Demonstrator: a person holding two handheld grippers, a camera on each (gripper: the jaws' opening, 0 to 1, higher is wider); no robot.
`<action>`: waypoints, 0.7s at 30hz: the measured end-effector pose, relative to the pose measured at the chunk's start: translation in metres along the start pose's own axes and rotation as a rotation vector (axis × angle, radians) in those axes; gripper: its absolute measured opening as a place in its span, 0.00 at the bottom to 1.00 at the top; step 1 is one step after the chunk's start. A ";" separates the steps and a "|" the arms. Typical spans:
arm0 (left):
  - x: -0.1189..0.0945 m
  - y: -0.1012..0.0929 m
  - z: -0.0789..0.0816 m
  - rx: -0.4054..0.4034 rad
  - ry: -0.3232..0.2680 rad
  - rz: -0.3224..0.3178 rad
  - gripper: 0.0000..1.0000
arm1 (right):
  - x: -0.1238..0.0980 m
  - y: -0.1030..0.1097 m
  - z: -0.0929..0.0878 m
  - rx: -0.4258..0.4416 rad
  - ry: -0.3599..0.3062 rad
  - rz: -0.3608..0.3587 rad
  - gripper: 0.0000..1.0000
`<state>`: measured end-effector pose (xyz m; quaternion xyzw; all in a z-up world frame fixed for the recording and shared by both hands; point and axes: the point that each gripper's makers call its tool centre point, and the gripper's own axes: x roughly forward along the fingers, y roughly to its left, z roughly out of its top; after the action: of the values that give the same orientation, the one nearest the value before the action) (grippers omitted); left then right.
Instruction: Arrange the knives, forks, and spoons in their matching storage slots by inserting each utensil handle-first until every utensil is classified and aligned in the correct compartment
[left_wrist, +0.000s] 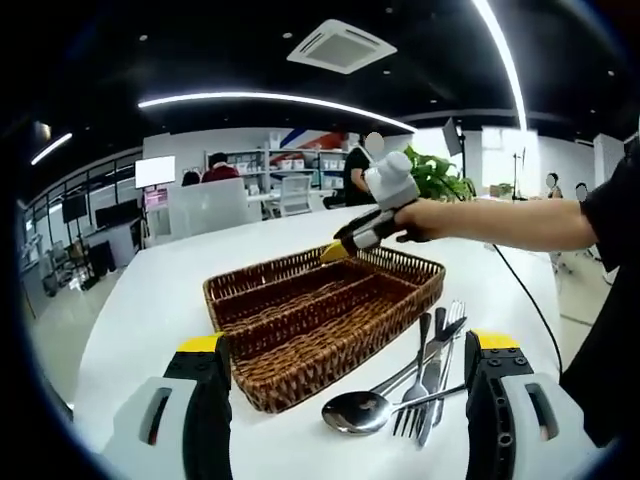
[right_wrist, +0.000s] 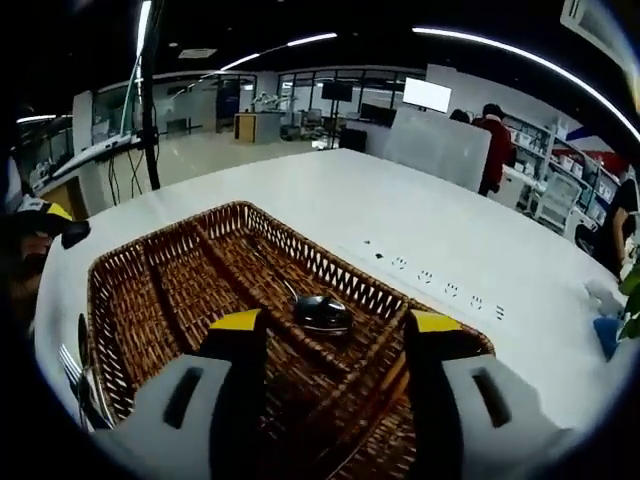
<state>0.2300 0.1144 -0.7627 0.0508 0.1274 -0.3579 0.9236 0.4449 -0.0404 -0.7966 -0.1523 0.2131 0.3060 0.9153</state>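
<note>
Left gripper view looks along its own left tool (left_wrist: 345, 395), whose jaws stand spread with nothing between them, toward a wicker tray (left_wrist: 300, 375) with long compartments on a white worktop (left_wrist: 160, 300). Just beside the tray's near corner lies a loose heap of cutlery: a spoon (left_wrist: 360, 410) with its bowl toward the camera, a fork (left_wrist: 410, 415) and a knife (left_wrist: 432, 375), crossing and touching one another. Across the tray, a hand (left_wrist: 430, 218) holds the right tool (left_wrist: 340, 250) over the far rim. In the right gripper view that right tool (right_wrist: 335, 330) hangs above the tray (right_wrist: 320, 265); its jaws are apart, and a dark spoon-shaped utensil (right_wrist: 318, 310) lies in a compartment between and beyond them, seemingly free of the tips, though whether they touch it I cannot tell. These pieces look like polished metal, so I judge them stiff, fairly light and slick: they will not bend, but a thin handle could twist or slide in the jaws. The safest hold is probably across the narrow neck or upper handle, where the width is even, leaving the handle end free to go in first. Because the heap overlaps, lifting one piece may drag its neighbours; the topmost seems the sensible first choice. Wicker is rough and may snag fork tines.
</note>
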 end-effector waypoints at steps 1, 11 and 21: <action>0.000 0.000 0.001 0.001 -0.001 0.000 0.99 | -0.005 0.002 0.000 0.000 -0.008 0.001 0.61; 0.006 0.001 0.003 -0.006 0.009 0.004 0.99 | -0.050 0.020 -0.011 0.024 -0.068 0.014 0.76; 0.009 0.006 0.005 -0.035 0.009 0.026 0.99 | -0.106 0.036 -0.024 0.082 -0.111 -0.010 0.86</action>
<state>0.2413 0.1121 -0.7601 0.0377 0.1372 -0.3432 0.9284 0.3389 -0.0746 -0.7715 -0.0985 0.1739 0.3002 0.9327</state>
